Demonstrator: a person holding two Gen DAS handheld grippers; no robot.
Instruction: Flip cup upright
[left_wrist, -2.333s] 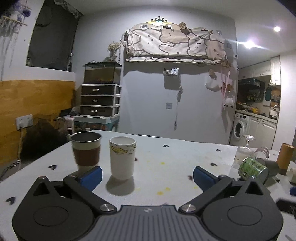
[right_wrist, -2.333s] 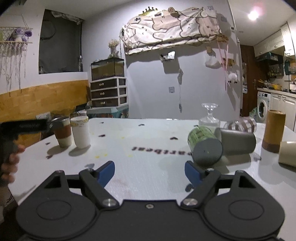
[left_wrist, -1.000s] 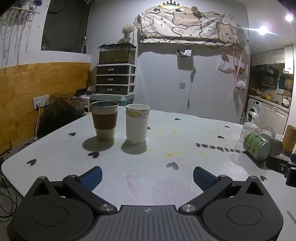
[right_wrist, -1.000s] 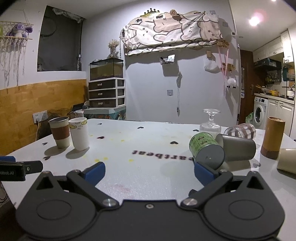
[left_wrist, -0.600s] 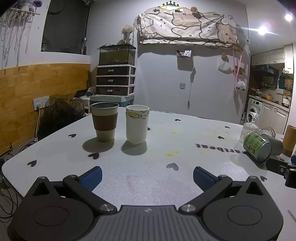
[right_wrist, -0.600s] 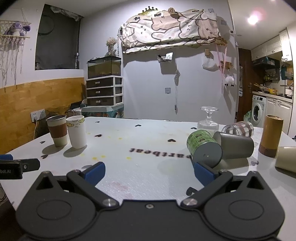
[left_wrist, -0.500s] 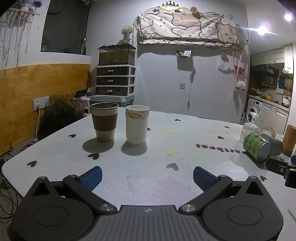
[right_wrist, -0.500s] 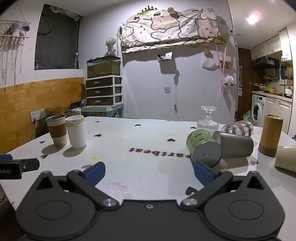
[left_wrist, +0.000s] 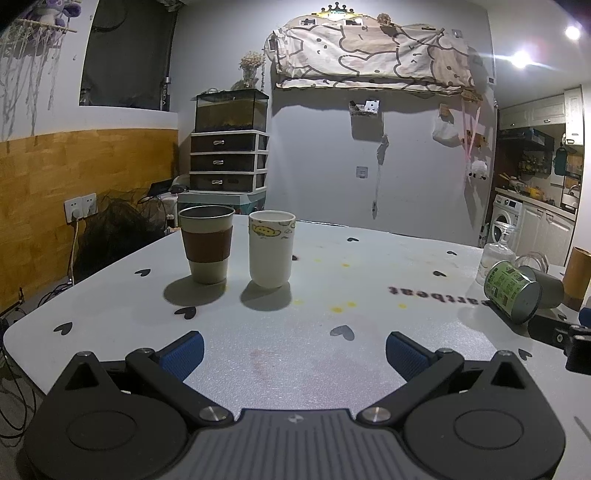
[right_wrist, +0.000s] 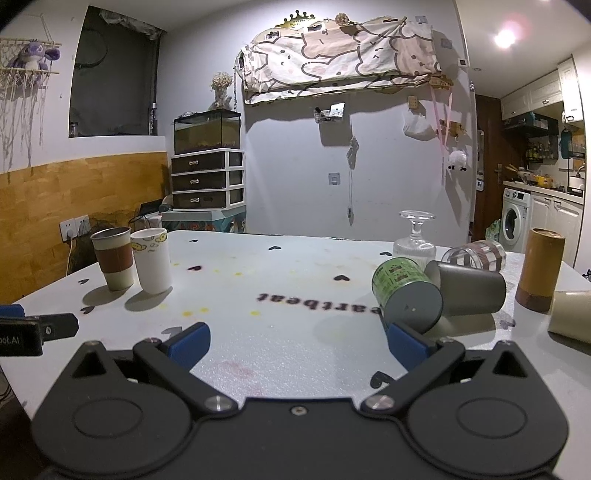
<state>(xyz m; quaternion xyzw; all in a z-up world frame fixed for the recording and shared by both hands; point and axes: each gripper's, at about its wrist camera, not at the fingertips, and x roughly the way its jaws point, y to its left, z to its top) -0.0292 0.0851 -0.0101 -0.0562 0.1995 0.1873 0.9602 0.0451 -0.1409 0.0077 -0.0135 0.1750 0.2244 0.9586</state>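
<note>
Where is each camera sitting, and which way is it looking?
Left wrist: sits on the left claw, looking across the table at two upright cups; its open blue fingers show.
Right wrist: sits on the right claw, facing the tipped green cup and gray cup; its open fingers show, and the left claw's tip at the left edge.
Shared: both see the same table, both upright cups and the green cup.

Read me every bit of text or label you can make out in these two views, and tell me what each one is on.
"artbeat", upside down and cut off at its start: printed on the table.
"oot.AI", cut off at the frame edge: on the left tool.
Green cup label: print too small to read.
Washing machine: no legible marking.
</note>
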